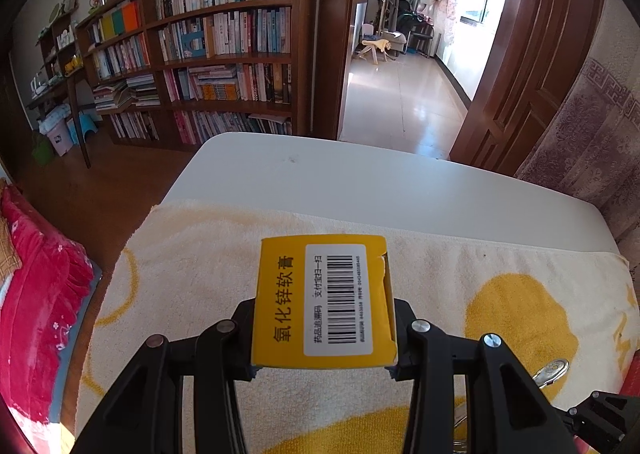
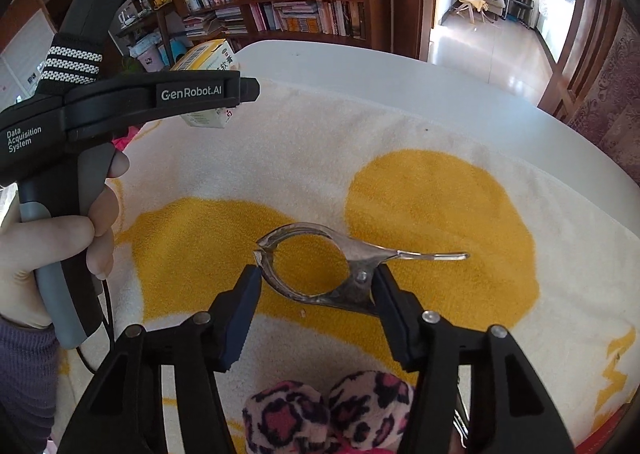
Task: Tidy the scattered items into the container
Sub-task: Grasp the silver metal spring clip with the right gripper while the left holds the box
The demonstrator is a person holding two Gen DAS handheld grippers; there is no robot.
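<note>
The right claw (image 2: pixel 318 286) is squeezing the shiny metal clip (image 2: pixel 320 266); it could slip out sideways. The left claw (image 1: pixel 324 334) is gripping the yellow box (image 1: pixel 324 298).

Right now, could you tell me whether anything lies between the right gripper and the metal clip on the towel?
Nothing visible does. The metal clip already lies between the right gripper's pads, on the towel. The leopard-print plush sits nearer the camera, below the fingers, out of the way.
</note>
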